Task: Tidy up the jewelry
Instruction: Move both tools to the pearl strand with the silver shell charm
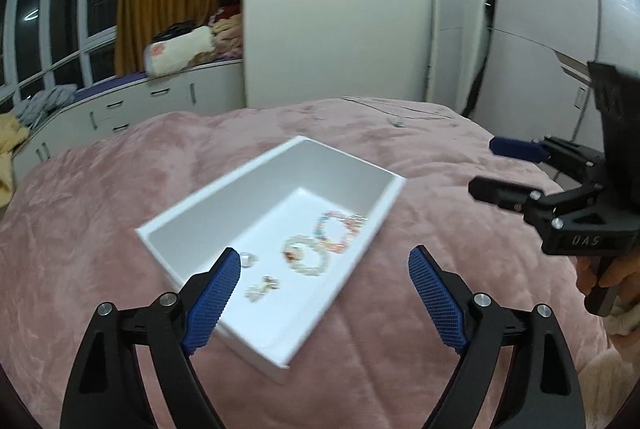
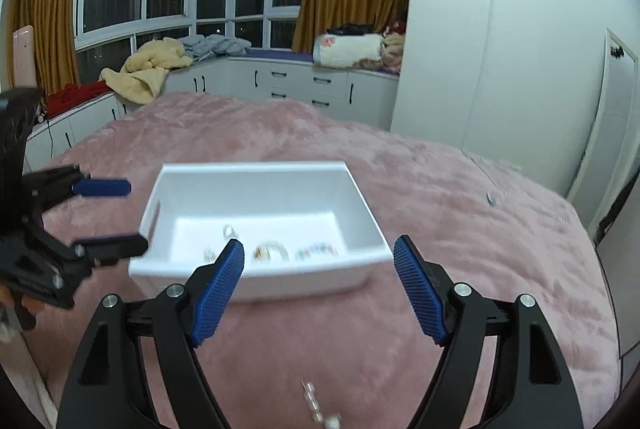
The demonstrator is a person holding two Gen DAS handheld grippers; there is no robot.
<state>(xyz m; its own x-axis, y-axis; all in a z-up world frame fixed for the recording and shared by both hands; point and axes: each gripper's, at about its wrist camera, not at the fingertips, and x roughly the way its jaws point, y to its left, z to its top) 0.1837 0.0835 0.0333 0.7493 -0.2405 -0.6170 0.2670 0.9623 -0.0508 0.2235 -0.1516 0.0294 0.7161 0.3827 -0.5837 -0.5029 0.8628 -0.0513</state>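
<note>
On a pink bed, a white box holds two bead bracelets and small earrings along its floor. Left gripper and right gripper both hover spread wide and empty. A pale bead string lies loose on the blanket beneath the right gripper, apparently next; pinching it mid-length seems wisest. The box's long axis runs from near-left to far-right in the left view.
</note>
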